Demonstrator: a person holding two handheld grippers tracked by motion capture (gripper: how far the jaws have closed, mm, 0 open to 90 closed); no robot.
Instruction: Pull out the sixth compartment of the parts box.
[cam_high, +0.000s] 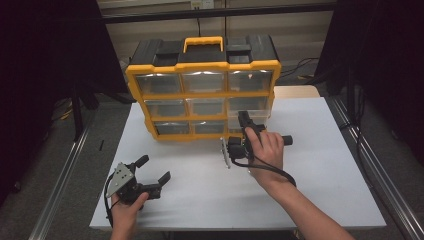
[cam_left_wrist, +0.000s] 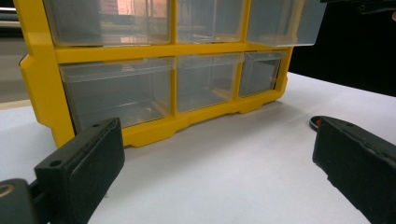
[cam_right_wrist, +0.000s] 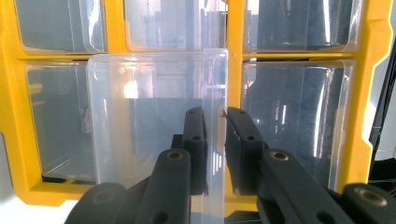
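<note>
The right gripper pinches a clear drawer's edge, apparently pulled partway from the yellow organizer; the left gripper rests wide open.

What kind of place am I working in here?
Likely a lab recording bench: a white table framed by dark curtains and metal rails, with a yellow drawer organizer as the workpiece.

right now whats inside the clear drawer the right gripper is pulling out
Nothing can be seen inside the clear drawer: through its walls only the yellow organizer frame and the neighbouring drawers appear. The right gripper pinches its front wall, and the jaws cover part of the bottom.
</note>
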